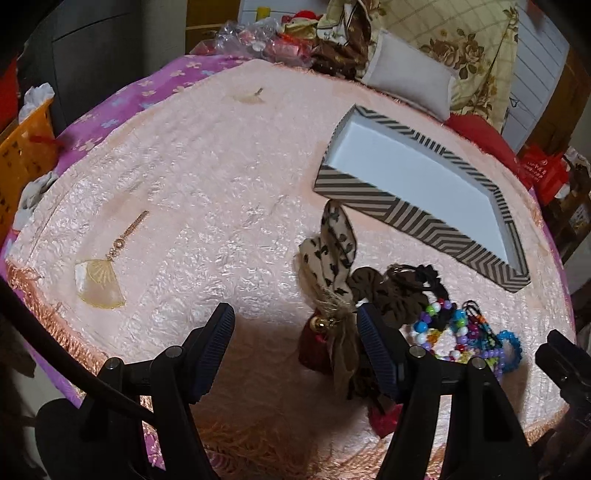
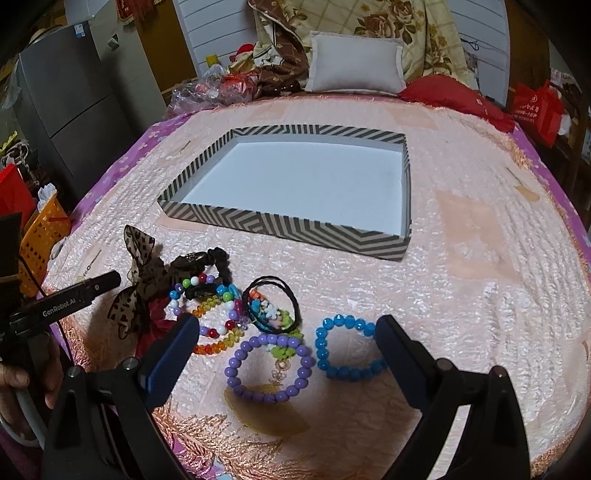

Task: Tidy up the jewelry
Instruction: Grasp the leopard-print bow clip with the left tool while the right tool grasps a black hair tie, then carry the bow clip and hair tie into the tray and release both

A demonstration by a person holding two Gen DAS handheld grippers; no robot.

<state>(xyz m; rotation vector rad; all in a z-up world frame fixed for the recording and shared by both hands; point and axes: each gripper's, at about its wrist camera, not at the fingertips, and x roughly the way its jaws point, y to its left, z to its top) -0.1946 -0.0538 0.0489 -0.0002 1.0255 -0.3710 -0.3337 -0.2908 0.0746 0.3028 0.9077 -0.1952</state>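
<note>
A striped box (image 2: pixel 295 229) with a white empty floor lies on the pink blanket; it also shows in the left wrist view (image 1: pixel 417 218). In front of it lie a purple bead bracelet (image 2: pixel 271 363), a blue bead bracelet (image 2: pixel 347 347), black hair ties (image 2: pixel 275 304), multicoloured bead strands (image 2: pixel 214 314) and a leopard-print bow (image 2: pixel 142 284). My right gripper (image 2: pixel 288 332) is open above the purple and blue bracelets. My left gripper (image 1: pixel 295 325) is open beside the bow (image 1: pixel 332 258), empty. A fan-shaped gold pendant (image 1: pixel 99 280) lies far left.
A white pillow (image 2: pixel 354 66), floral bedding (image 2: pixel 388 22) and a red cushion (image 2: pixel 454 96) lie behind the box. An orange basket (image 2: pixel 37 240) stands off the bed's left edge. A red bag (image 2: pixel 535 107) stands at right.
</note>
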